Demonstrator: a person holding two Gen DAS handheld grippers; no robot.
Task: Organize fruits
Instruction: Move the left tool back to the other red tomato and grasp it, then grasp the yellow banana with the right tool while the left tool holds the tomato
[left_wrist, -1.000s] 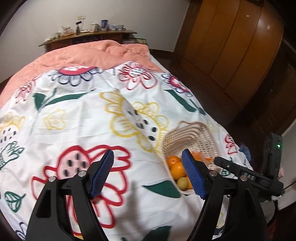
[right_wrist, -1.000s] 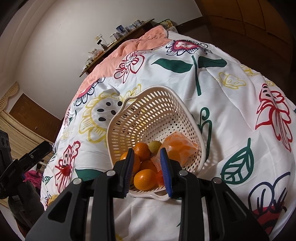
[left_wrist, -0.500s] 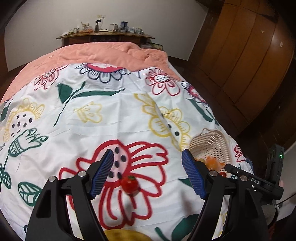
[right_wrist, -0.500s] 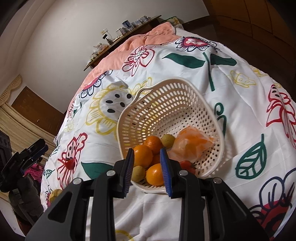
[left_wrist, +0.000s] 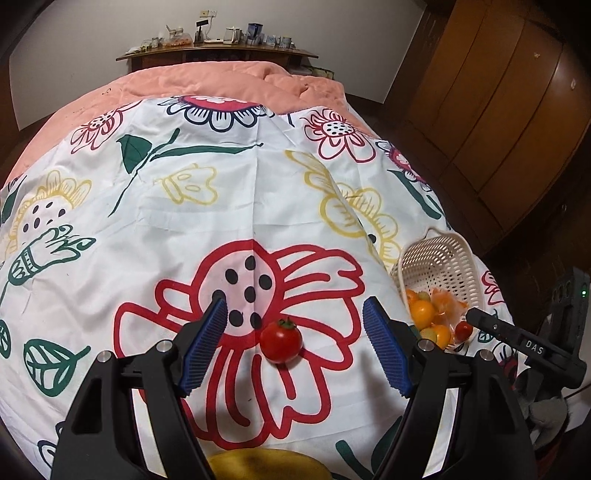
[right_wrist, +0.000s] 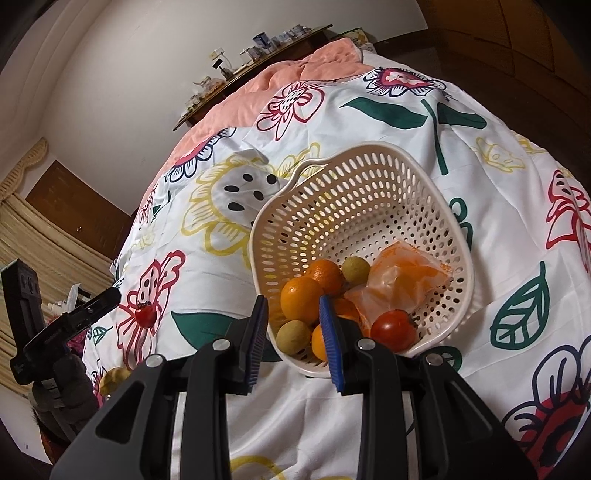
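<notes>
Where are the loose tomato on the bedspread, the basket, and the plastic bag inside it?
loose tomato (left_wrist: 281, 340): left wrist view, middle of its red skin.
basket (right_wrist: 354, 192): right wrist view, perforated far wall.
plastic bag (right_wrist: 400, 280): right wrist view, middle of the crinkled orange plastic.

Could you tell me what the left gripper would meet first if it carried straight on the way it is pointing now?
Most likely the loose tomato on the bedspread: it lies between the left gripper's open jaws, slightly left of centre. Depth is hard to judge, so it might touch cloth first.
</notes>
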